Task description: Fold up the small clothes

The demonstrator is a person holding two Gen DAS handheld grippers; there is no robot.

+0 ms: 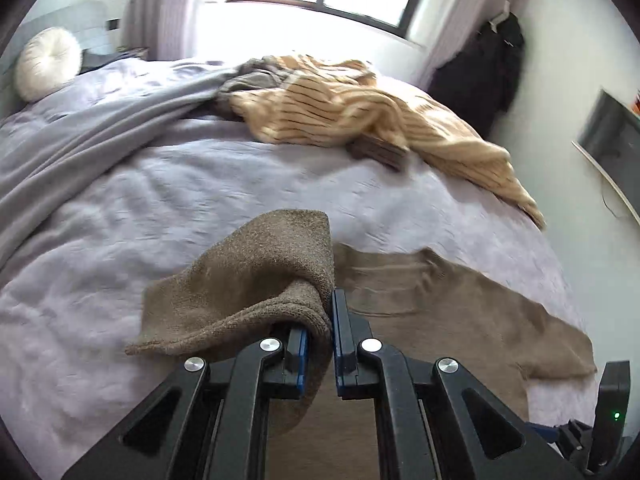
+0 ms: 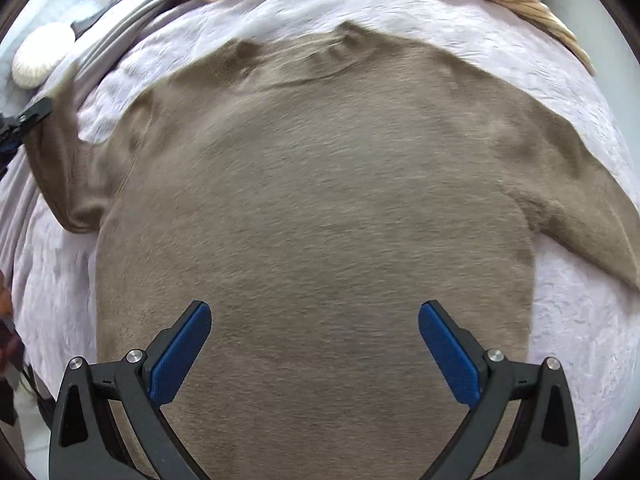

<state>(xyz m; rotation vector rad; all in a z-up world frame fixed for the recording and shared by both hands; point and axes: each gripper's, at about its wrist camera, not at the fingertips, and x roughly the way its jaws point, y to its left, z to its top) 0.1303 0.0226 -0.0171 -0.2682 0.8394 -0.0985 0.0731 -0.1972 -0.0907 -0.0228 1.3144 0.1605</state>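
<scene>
A brown knit sweater lies flat on the lilac bed cover, collar at the far end. My left gripper is shut on the sweater's left sleeve and holds it lifted above the bed; the sweater body lies to its right. In the right wrist view the lifted sleeve hangs at the left edge, with part of the left gripper beside it. My right gripper is open and empty, hovering over the sweater's lower middle. The right sleeve lies spread out on the bed.
A tan striped garment lies crumpled at the far side of the bed, with a grey blanket to its left and a round white cushion at the headboard. A wall and dark hanging clothes stand at the right.
</scene>
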